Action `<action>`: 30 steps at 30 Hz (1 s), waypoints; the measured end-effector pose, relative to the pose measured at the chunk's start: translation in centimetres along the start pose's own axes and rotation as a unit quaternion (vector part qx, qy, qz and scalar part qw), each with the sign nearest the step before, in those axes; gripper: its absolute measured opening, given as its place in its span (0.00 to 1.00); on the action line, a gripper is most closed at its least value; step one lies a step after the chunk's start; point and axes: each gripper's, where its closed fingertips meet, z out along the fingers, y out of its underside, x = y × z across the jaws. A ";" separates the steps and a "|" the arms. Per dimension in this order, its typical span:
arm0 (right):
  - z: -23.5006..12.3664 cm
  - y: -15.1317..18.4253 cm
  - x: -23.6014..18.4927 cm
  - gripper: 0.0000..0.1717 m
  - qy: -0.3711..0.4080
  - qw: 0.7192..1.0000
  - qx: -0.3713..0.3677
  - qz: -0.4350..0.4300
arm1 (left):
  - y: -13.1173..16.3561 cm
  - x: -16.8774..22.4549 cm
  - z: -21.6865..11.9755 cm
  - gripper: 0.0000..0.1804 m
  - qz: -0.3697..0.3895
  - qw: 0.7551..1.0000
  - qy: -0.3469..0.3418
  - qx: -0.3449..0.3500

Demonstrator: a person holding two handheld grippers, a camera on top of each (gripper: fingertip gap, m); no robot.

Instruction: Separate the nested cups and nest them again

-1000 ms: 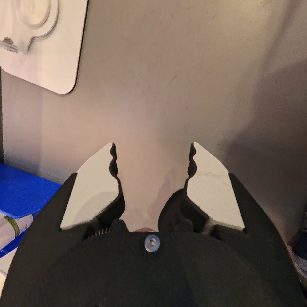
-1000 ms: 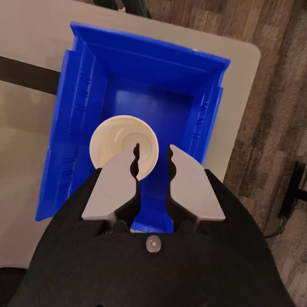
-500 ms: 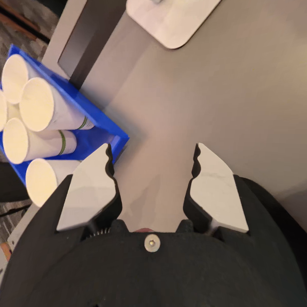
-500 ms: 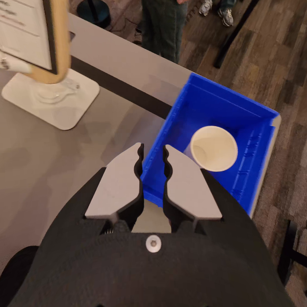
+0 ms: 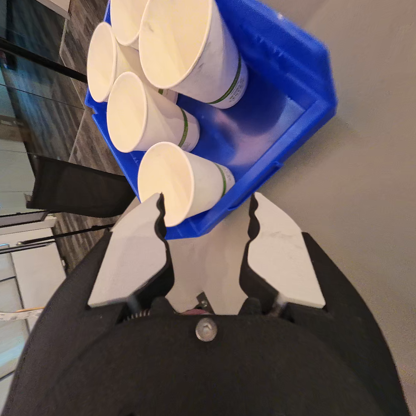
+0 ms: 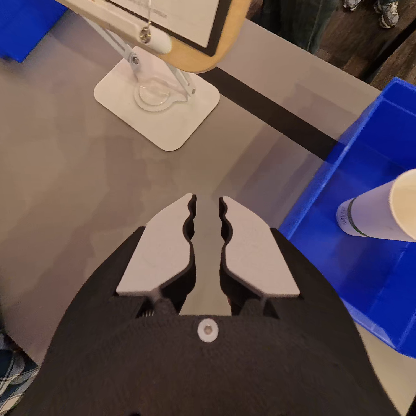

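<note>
In the left wrist view a blue bin (image 5: 292, 74) on the grey table holds several white paper cups with green bands. The nearest cup (image 5: 180, 180) stands at the bin's near corner. My left gripper (image 5: 207, 202) is open and empty just in front of that corner; its left fingertip (image 5: 155, 202) overlaps the cup's rim in the picture, with no grip on it. In the right wrist view my right gripper (image 6: 207, 199) is open with a narrow gap and empty over the bare table (image 6: 67, 180). A second blue bin (image 6: 351, 202) at the right holds one white cup (image 6: 382, 216).
A white stand base (image 6: 157, 108) carrying a wood-framed board (image 6: 191, 29) stands on the table ahead of the right gripper. Another blue bin corner (image 6: 22, 27) shows at the upper left. A person's legs (image 6: 292, 22) stand beyond the far table edge. Floor lies left of the cup bin (image 5: 45, 108).
The left gripper swung toward the bin of cups and its fingers narrowed a little. The right gripper drew away from the bin with the single cup, out over the table, fingers closing slightly on nothing.
</note>
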 end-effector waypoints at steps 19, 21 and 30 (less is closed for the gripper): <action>2.9 0.1 -6.7 0.10 -0.037 0.999 -0.011 -0.026 | 1.3 -0.4 3.6 0.03 0.058 0.996 0.075 -0.002; 3.1 -0.3 -7.2 0.10 -0.042 0.999 -0.006 -0.033 | 1.3 -0.4 3.6 0.01 0.071 0.995 0.067 0.001; 3.7 -4.2 -13.3 0.14 -0.133 0.986 0.057 -0.083 | 0.2 0.0 -0.9 0.01 0.101 0.991 0.078 0.031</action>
